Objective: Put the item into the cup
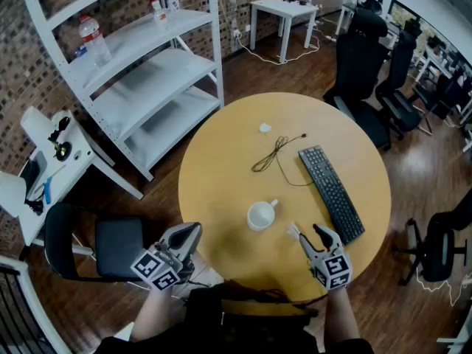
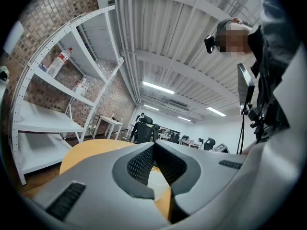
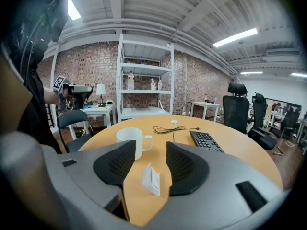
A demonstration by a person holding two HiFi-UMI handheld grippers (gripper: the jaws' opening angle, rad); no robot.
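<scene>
A white cup [image 1: 261, 214] with its handle to the right stands on the round wooden table [image 1: 221, 168]; in the right gripper view the cup [image 3: 131, 140] is just beyond the left jaw. A small flat white item [image 3: 151, 180] lies on the table between the jaws of my right gripper [image 3: 150, 150], and the pads do not press on it. From the head view this item [image 1: 294, 232] is at the tip of the right gripper [image 1: 306, 234], right of the cup. My left gripper [image 1: 190, 233] hangs off the table's left edge, its jaws [image 2: 154, 146] together and empty.
A black keyboard [image 1: 331, 192] lies to the right of the cup, with a black cable [image 1: 273, 153] and a small white object [image 1: 265, 128] farther back. A white shelf unit [image 1: 140, 72] and a black chair [image 1: 110, 245] stand to the left, and office chairs [image 1: 369, 65] at the back right.
</scene>
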